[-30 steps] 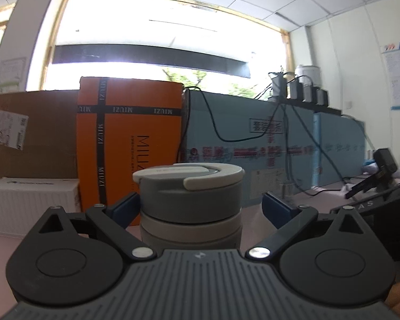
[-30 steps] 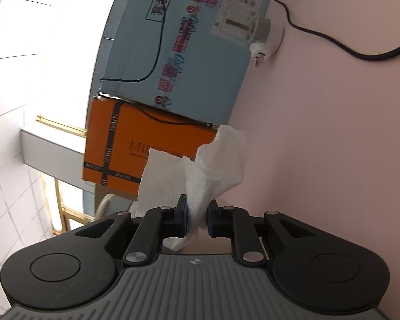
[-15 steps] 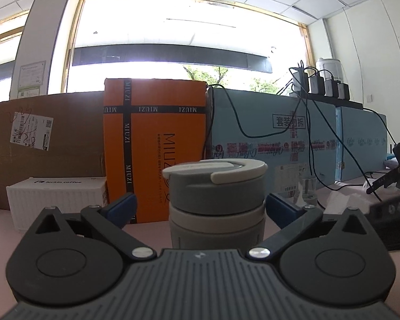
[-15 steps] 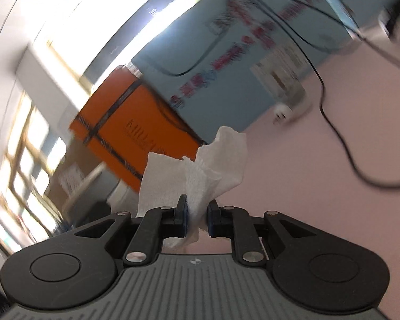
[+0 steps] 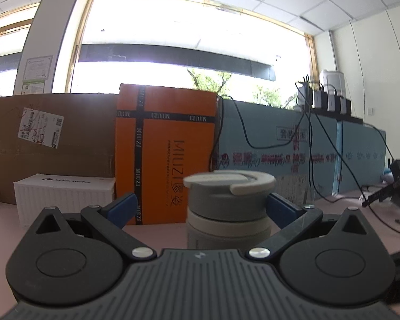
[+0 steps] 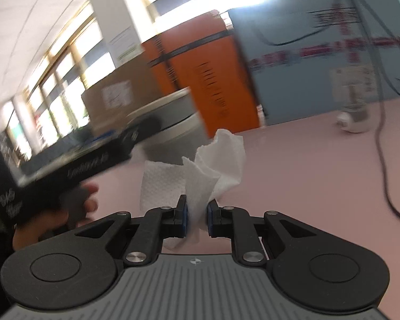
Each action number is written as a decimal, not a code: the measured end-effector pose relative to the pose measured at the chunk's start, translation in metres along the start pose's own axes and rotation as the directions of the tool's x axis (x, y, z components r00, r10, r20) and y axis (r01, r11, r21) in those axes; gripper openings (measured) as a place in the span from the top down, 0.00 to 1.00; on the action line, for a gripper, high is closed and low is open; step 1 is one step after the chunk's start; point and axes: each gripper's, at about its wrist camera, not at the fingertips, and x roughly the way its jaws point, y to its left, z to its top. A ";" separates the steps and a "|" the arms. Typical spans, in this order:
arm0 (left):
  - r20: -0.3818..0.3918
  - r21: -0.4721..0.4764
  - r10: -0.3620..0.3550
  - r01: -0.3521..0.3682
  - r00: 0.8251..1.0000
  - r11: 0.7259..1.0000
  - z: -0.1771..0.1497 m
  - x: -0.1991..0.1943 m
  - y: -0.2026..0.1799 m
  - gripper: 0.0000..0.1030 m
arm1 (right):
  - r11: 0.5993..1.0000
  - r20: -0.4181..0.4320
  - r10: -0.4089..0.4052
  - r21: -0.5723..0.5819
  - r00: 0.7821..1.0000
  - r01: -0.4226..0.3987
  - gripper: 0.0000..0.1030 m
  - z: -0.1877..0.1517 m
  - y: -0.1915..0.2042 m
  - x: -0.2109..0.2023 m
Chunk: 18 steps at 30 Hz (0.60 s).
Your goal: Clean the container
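Left gripper: jaws spread, grey lidded container between fingers. Right gripper: clamped on crumpled paper towel.

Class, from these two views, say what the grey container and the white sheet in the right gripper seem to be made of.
Grey container: probably matte silicone or plastic; dull stacked bands with no glare, pale smooth lid.
White sheet: paper towel; embossed dimples and soft crumpled folds, pinched in the right gripper.
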 end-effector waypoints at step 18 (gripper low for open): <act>0.088 -0.162 0.142 -0.127 0.986 0.979 0.022 0.000 0.067 0.00 | 0.950 -0.066 -0.040 -0.313 0.997 0.018 0.08 -0.002 0.045 0.006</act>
